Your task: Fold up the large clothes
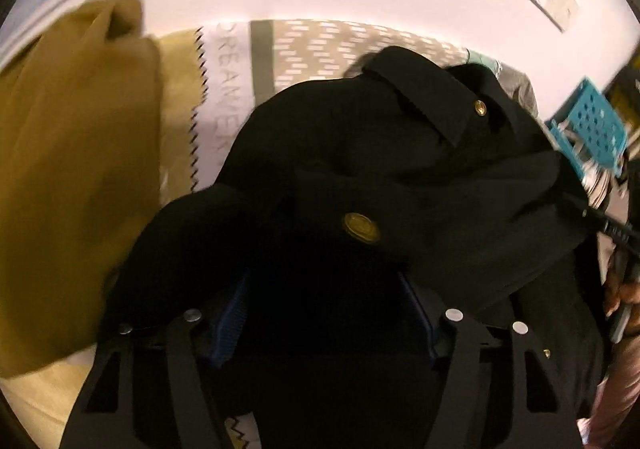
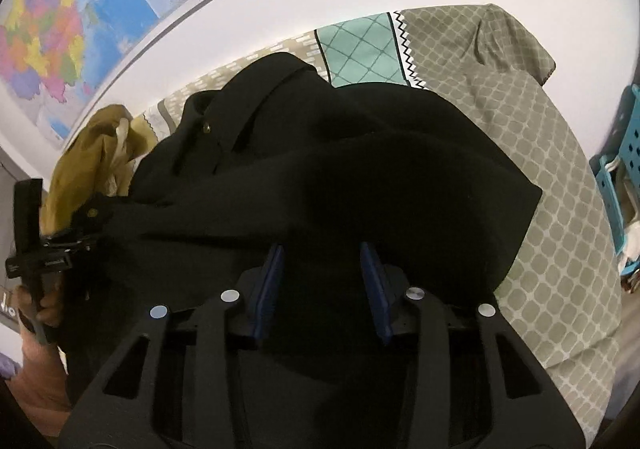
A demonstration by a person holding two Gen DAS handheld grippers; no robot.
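Observation:
A large black coat [image 1: 400, 153] with gold buttons [image 1: 361, 227] lies bunched on a bed. It also fills the middle of the right wrist view [image 2: 360, 153]. My left gripper [image 1: 320, 281] is buried in the black cloth; its blue pads [image 1: 234, 313] stand apart with cloth heaped between and over them. My right gripper [image 2: 322, 253] has its blue pads [image 2: 272, 277] apart, with black cloth lying between them. The left gripper also shows at the left of the right wrist view [image 2: 60, 245], holding a coat edge near a button.
A mustard garment [image 1: 76, 169] lies to the left of the coat, and shows in the right view [image 2: 92, 157]. The patterned grey and teal bedspread [image 2: 560, 209] covers the bed. A teal perforated basket [image 1: 592, 129] stands at the right. A map [image 2: 60, 29] hangs on the white wall.

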